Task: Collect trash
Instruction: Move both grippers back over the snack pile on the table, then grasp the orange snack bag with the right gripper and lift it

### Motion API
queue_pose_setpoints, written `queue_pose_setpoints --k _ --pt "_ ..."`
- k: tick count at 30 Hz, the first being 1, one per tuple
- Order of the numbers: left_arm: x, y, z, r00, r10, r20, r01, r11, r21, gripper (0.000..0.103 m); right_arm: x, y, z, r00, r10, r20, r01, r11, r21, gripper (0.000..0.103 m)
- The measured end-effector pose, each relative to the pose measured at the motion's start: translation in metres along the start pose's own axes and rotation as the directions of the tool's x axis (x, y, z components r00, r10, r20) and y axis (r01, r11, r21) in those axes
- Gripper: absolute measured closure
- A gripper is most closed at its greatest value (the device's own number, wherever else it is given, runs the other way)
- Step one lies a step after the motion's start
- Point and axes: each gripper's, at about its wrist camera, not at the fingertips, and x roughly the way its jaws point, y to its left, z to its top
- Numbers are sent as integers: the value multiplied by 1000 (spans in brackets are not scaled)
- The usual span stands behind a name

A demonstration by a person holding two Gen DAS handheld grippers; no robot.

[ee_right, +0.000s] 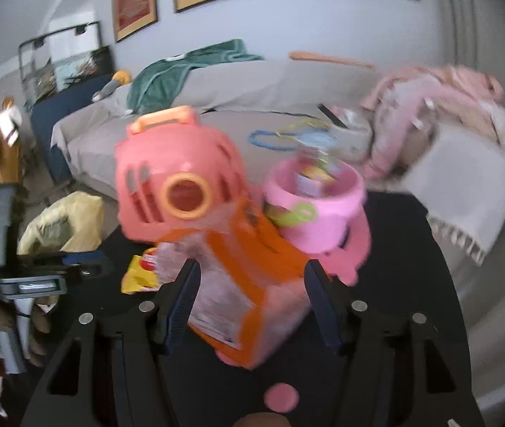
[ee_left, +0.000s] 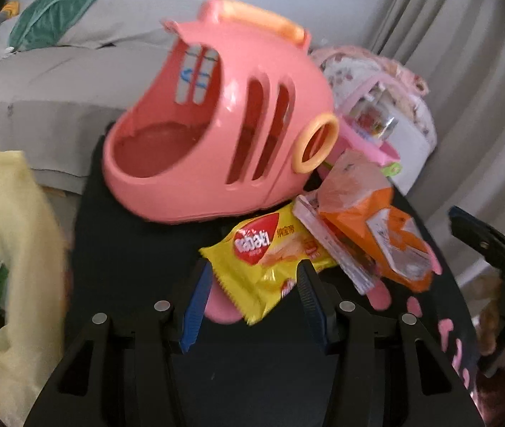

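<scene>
A yellow snack wrapper [ee_left: 270, 256] lies on the black round table [ee_left: 128, 249], between the fingers of my left gripper [ee_left: 252, 295]. That gripper is open and its blue pads stand beside the wrapper without pressing it. To the wrapper's right lies a crumpled orange packet [ee_left: 388, 235] on a flat clear-wrapped pack [ee_left: 331, 245]. In the blurred right wrist view the orange packet [ee_right: 245, 284] fills the gap of my right gripper [ee_right: 252, 299], which is open. The left wrist view shows the right gripper [ee_left: 487, 249] apart from the packet. The left gripper [ee_right: 56, 274] reaches the yellow wrapper [ee_right: 138, 274].
A pink toy carrier [ee_left: 217, 124] with an orange handle stands just behind the wrappers. A pink toy bucket [ee_right: 316, 206] stands beside it. A pale yellow plastic bag [ee_left: 10, 231] hangs at the table's left. Behind are a grey sofa [ee_right: 252, 89], green cloth and pink bedding.
</scene>
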Motion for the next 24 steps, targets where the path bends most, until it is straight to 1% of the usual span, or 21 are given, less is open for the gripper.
queue_pose_setpoints --k 1,3,7,8,10,12,13,14,16,19,20,24 --pt "4 -1 3 1000 2 -9 -2 1000 -12 52 2 -7 0 1000 5 -4 -5 1000 8 44" --pt "0 -3 4 1000 -15 0 15 1000 -25 52 11 -15 0 1000 9 -15 -9 1000 4 44" --pt "-19 -9 0 1000 1 18 -2 1000 7 52 46 -16 6 996 62 -59 -65 997 -50 44" --pt "-25 -8 -2 1000 10 20 -10 1000 11 52 59 -17 8 995 71 -76 -76 995 -60 44" --pt "-37 -6 -8 999 21 28 -21 1000 8 52 81 -16 7 992 59 -114 -67 995 -74 44" --pt "-48 -1 -13 999 18 36 -18 1000 -5 52 101 -14 1 981 63 -182 -75 995 -59 44" --pt "-54 1 -16 999 17 42 -16 1000 -14 52 103 -12 -3 976 80 -201 -90 995 -41 43" --pt "-58 4 -18 999 16 46 -15 1000 -21 52 103 -10 -9 969 118 -217 -124 992 -15 43" --pt "-65 8 -23 999 11 49 -9 999 -33 52 96 -3 -20 957 170 -235 -172 985 10 43" --pt "-73 12 -32 999 1 52 1 999 -41 52 81 14 -39 938 210 -276 -214 977 16 43" --pt "-76 13 -35 999 -3 54 6 999 -46 52 75 20 -47 928 233 -291 -236 971 24 43" --pt "-87 15 -45 998 -7 58 11 998 -60 52 50 39 -71 907 286 -310 -287 957 43 43"
